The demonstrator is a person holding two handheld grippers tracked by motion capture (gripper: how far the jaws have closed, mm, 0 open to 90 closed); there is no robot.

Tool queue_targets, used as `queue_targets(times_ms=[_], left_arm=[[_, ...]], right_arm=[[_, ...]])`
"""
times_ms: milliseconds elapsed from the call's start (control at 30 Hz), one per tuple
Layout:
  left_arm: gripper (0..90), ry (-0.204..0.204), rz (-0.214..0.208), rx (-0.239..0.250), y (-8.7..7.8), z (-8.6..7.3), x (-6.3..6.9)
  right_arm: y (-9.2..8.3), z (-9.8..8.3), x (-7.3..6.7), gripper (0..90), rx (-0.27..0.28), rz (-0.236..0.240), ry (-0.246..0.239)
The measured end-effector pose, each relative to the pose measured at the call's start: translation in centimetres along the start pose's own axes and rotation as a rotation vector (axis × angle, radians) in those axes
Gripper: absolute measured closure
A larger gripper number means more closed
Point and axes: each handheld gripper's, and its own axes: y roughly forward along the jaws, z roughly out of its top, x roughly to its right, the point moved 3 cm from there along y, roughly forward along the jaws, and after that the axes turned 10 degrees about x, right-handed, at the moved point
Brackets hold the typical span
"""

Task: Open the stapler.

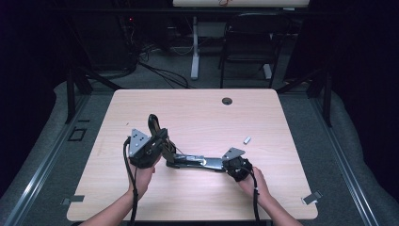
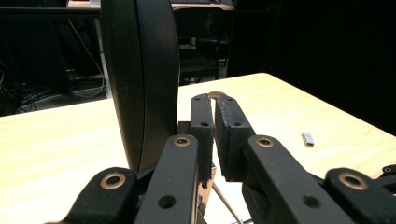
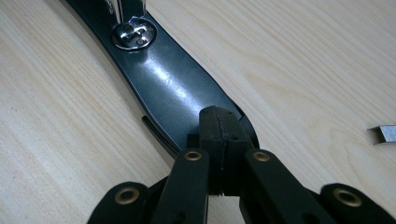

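My left gripper (image 1: pixel 160 143), jaws nearly pressed together, pinches the raised arm of a black stapler (image 1: pixel 188 160) opened flat mid-table (image 1: pixel 197 113). Glossy black base, shiny metal rivet; my right gripper (image 1: pixel 226 165), jaws pressed together, presses on its base end.

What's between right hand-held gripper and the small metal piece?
Bare table between the right hand-held gripper and the small metal piece; high view shows it.

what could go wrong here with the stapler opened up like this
The right gripper pins the stapler base only at its very tip, so the base could pivot or slip free. The raised stapler top stands beside the left gripper, and might snap down. The loose staple strip could get knocked.
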Motion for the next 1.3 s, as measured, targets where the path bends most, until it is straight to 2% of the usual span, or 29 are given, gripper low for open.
queue_targets(times_ms=[1167, 1233, 1300], left_arm=[[85.3, -0.011, 0.035, -0.028, -0.8, -0.3, -1.1], [83.4, -0.021, 0.049, -0.046, -0.9, -0.6, -1.5], [83.0, -0.088, 0.065, -0.084, -0.8, -1.1, -2.7]], right_arm=[[0.0, 0.0, 0.0, 90.0, 0.000, 0.002, -0.003], [0.0, 0.0, 0.0, 90.0, 0.000, 0.001, -0.003], [0.0, 0.0, 0.0, 90.0, 0.001, 0.001, -0.005]])
